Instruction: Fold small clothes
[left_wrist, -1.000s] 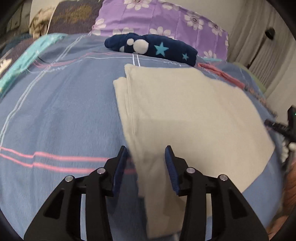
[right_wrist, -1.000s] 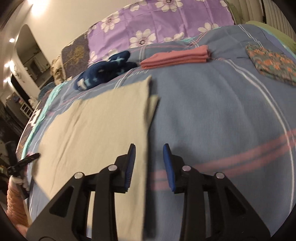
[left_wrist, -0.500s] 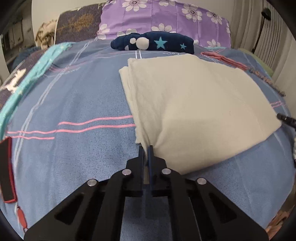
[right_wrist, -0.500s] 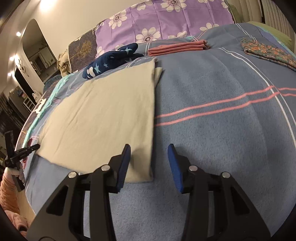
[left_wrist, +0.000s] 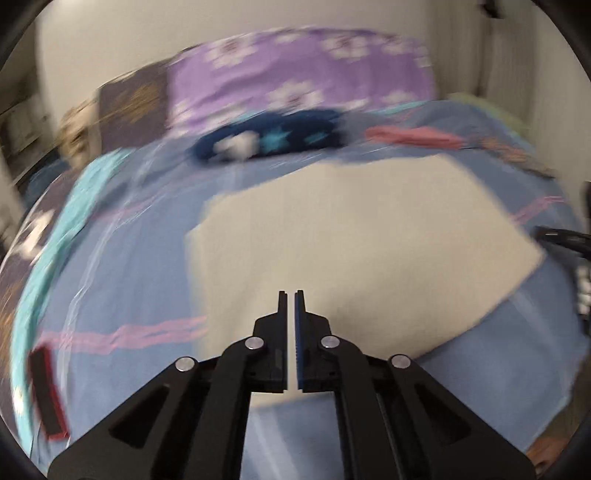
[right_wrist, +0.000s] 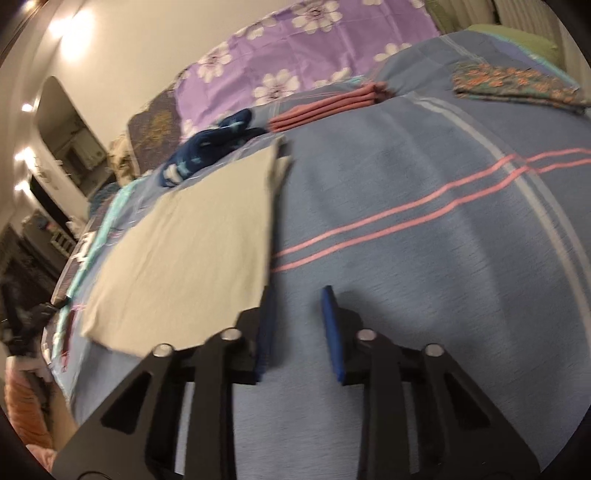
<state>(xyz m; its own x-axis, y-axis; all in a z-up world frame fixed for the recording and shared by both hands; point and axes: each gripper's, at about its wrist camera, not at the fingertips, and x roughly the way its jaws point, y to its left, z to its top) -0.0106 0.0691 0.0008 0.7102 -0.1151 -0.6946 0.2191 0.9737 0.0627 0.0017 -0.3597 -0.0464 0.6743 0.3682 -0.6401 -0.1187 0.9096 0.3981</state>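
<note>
A cream cloth (left_wrist: 362, 243) lies folded flat on the blue bedspread (left_wrist: 122, 280); it also shows in the right wrist view (right_wrist: 192, 258). My left gripper (left_wrist: 290, 295) is shut on the cloth's near edge and lifts it; the view is blurred by motion. My right gripper (right_wrist: 297, 291) is open, its left finger at the cloth's near right corner, with nothing between the pads.
A dark blue star-print garment (left_wrist: 269, 138) and a folded pink cloth (right_wrist: 328, 105) lie further back, before a purple flowered pillow (right_wrist: 295, 55). A folded patterned cloth (right_wrist: 513, 83) sits at the far right. A red-and-black object (left_wrist: 46, 391) lies at the left.
My left gripper closed on the cloth's near edge and has now raised it, swinging over the cloth. My right gripper moved back to the cloth's near right corner, still open.
</note>
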